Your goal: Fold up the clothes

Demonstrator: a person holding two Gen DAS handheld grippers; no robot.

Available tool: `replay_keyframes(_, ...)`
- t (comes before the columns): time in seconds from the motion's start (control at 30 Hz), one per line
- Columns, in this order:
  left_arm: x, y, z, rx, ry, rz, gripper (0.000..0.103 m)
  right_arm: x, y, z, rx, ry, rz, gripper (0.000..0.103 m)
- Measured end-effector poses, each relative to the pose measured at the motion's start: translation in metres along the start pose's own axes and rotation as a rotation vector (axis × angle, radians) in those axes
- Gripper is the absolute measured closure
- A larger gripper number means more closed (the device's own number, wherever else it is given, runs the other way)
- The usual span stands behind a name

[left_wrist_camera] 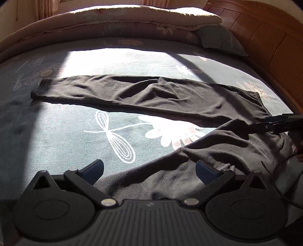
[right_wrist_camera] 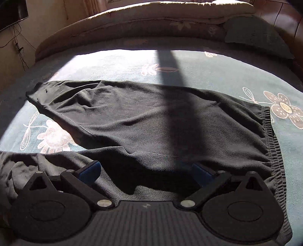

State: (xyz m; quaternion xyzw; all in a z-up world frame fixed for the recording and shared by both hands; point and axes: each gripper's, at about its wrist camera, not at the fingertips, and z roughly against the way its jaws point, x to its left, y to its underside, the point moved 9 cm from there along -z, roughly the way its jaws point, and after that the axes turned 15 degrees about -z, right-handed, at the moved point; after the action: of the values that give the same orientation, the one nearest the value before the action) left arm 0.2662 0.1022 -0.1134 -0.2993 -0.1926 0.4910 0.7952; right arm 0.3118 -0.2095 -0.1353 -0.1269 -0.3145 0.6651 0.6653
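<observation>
Over the teal flower-printed bedsheet (left_wrist_camera: 56, 136), the left gripper (left_wrist_camera: 149, 170) hovers low, jaws wide, above a leg of the dark grey knit trousers (left_wrist_camera: 132, 94). Bare sheet lies leftward. Rightward, the right gripper (right_wrist_camera: 145, 170) hovers near the waistband, jaws wide, empty.

Bed sheet (left_wrist_camera: 79, 132): grey-green, printed with white and pink flowers and dragonflies; covers the bed, partly sunlit. Folded quilt (left_wrist_camera: 117, 24): brownish floral, stacked along the bed's far edge, pale top layer in sun. Pillow (left_wrist_camera: 221, 40): grey-green, at the far right corner against the headboard. Headboard (left_wrist_camera: 269, 37): polished brown wood, along the right edge. Dark screen (right_wrist_camera: 11, 13): on the wall beyond the bed's left edge, cables hanging below.
</observation>
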Motion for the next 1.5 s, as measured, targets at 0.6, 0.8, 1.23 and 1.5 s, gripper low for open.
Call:
replay_keyframes(0.6, -0.058, -0.19, -0.21, 0.044, 0.261, 0.063, 0.001, -0.057, 0.07, 0.002, -0.102, 0.052, -0.011, 0.0)
replay_keyframes(0.8, -0.065, -0.192, -0.27, 0.05, 0.26, 0.138, 0.001, -0.057, 0.074, 0.004, -0.146, 0.047, -0.008, 0.0)
replay_keyframes(1.23, -0.178, -0.211, -0.279, 0.121, 0.33, -0.092, 0.001, -0.059, 0.078, 0.006, -0.203, 0.037, -0.009, 0.0)
replay_keyframes(1.5, -0.268, -0.261, -0.273, 0.105, 0.611, -0.116, 0.001, -0.06, 0.079, 0.007, -0.232, 0.029, -0.012, 0.0)
